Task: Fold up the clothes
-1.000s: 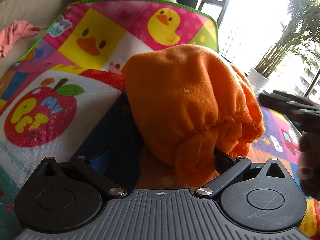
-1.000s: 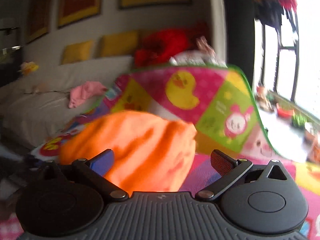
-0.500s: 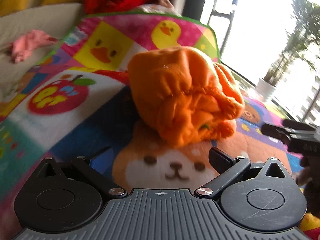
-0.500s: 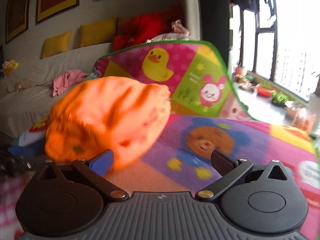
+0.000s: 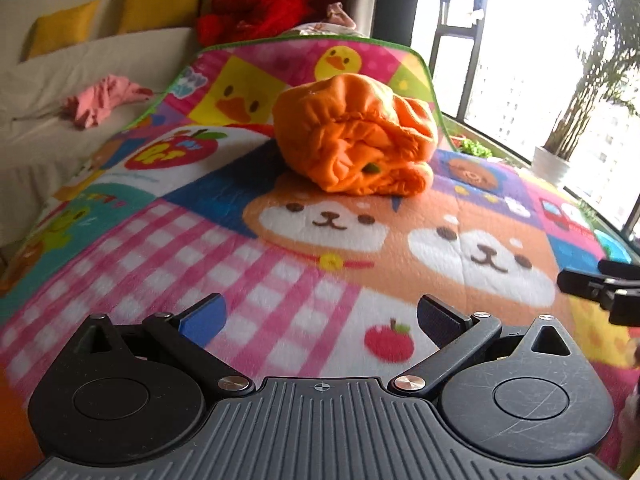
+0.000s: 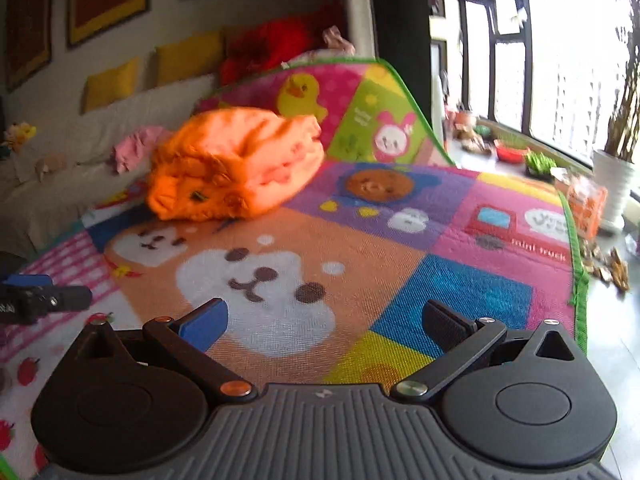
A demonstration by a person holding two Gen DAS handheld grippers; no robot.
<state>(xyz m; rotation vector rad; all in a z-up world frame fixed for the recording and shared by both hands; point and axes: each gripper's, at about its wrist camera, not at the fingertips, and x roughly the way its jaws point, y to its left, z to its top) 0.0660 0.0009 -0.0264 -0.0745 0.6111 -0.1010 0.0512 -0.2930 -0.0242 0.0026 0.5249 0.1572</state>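
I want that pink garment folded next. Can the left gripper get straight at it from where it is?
Probably yes. The left gripper is open and holds nothing, and the pink garment lies uncovered on the white sofa, beyond the play mat's left edge. The orange bundle sits off that line.

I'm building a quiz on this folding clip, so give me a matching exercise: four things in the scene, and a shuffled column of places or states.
Things:
1. orange garment
2. pink garment
3. left gripper
4. potted plant

Places or states:
A. by the window
B. open, holding nothing
C. bundled on the play mat
D. crumpled on the white sofa

Pairs: 1-C, 2-D, 3-B, 4-A
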